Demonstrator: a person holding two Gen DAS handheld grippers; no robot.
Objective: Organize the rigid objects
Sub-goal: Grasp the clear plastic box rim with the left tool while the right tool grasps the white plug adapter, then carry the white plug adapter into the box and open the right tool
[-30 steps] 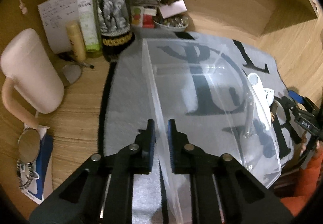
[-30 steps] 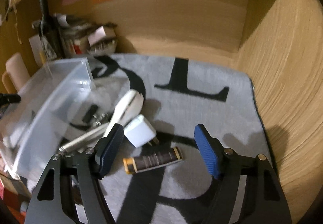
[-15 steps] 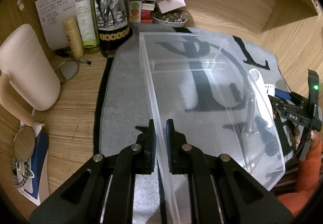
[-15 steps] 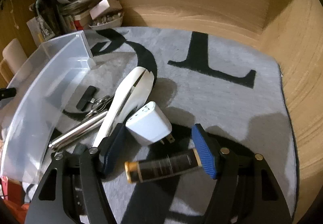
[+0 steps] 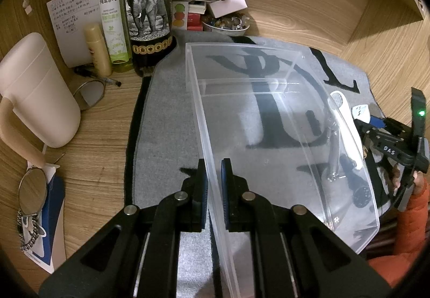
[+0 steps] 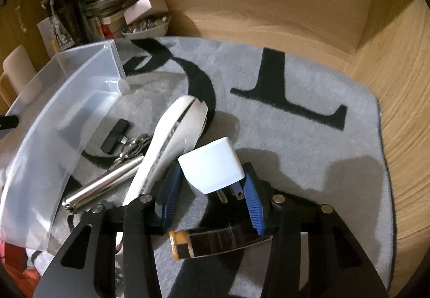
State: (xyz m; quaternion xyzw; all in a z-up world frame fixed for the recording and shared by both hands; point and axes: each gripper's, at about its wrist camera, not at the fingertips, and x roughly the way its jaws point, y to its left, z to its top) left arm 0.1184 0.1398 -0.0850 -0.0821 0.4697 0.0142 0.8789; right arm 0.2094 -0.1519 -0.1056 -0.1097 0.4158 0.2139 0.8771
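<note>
My left gripper is shut on the left wall of a clear plastic box and holds it tipped on the grey mat. My right gripper is partly closed around a white plug adapter, its blue pads beside the prongs; contact is unclear. A dark battery lies under the fingers. A white clamshell case, a silver metal tube, a black clip and a key chain lie at the box's open side.
A grey mat with black letters covers a wooden shelf with walls behind and right. Behind left stand a dark bottle, a green spray bottle, a bowl of trinkets and a beige mug. Glasses lie left.
My right gripper moved forward and down over the white adapter and narrowed around it. The left gripper kept its hold on the box wall, shifting slightly.
</note>
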